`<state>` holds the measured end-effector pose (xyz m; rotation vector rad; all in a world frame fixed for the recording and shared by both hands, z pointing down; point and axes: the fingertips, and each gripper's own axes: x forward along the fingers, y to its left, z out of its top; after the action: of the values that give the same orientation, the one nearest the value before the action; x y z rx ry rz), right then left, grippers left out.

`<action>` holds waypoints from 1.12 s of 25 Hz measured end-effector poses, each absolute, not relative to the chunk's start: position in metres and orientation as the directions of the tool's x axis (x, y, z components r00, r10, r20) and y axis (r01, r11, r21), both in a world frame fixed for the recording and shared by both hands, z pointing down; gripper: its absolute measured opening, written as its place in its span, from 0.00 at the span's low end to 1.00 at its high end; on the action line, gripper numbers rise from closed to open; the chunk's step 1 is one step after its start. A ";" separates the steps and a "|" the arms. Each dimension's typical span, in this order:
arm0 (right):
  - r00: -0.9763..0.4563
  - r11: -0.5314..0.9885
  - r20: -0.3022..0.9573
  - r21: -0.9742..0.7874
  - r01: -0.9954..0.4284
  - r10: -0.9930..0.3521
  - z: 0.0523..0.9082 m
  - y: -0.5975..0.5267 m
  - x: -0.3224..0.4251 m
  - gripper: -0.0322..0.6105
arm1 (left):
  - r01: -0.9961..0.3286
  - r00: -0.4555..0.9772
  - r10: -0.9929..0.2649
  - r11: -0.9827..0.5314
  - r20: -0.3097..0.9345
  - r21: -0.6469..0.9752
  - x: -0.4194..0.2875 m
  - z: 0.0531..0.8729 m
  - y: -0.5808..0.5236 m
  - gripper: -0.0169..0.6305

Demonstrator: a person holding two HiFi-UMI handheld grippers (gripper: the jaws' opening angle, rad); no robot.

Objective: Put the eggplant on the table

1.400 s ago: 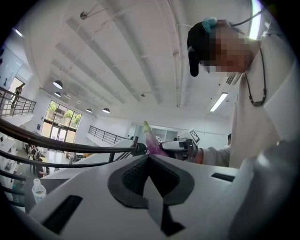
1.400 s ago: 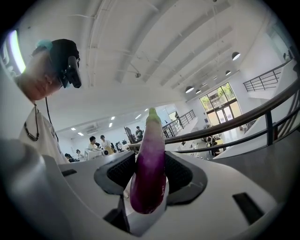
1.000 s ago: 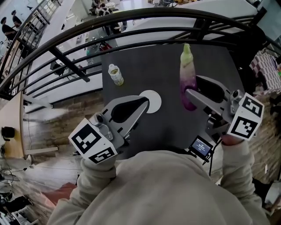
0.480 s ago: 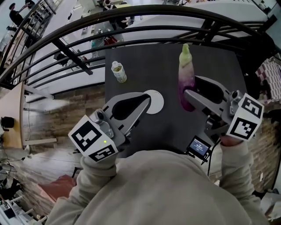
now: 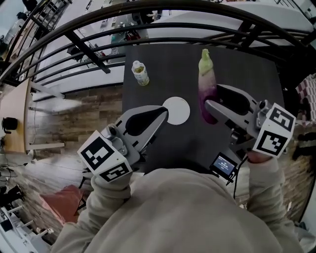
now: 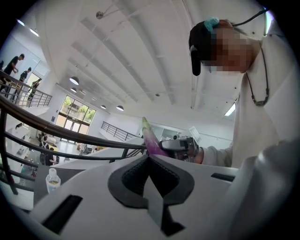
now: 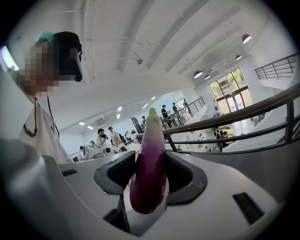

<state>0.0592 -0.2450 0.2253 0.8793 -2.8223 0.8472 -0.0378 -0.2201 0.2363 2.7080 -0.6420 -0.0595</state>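
Observation:
A purple eggplant with a pale green top is clamped at its dark lower end between the jaws of my right gripper, above the right side of the dark table. In the right gripper view the eggplant stands upright, its tip pointing away, and the right gripper is shut on it. My left gripper hovers over the table's near left part, jaws shut and empty. In the left gripper view the left gripper shows its pads meeting, with the eggplant beyond them.
A small capped bottle stands at the table's far left, and a white disc lies near the middle. A black curved railing runs behind the table. A small device with a lit screen hangs by my right sleeve.
In the head view the table, bottle and disc have slid to the right. The left gripper's tip no longer overlaps the disc. The right gripper still holds the eggplant.

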 end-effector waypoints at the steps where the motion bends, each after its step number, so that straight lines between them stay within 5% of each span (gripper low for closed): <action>1: -0.839 0.689 0.222 -0.488 -0.536 -0.496 0.227 -0.245 0.057 0.37 | -0.430 0.894 -0.446 -0.829 0.041 0.359 -0.039 0.238 -0.219 0.03; 28: -0.861 0.626 0.382 -0.592 -0.507 -0.335 0.350 -0.266 0.023 0.37 | -0.542 0.814 -0.569 -0.670 0.118 0.507 -0.081 0.311 -0.191 0.03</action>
<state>0.0226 -0.2656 0.3502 0.6889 -2.6151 1.0599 -0.0810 -0.1913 0.3107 2.4631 -0.8195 -0.0666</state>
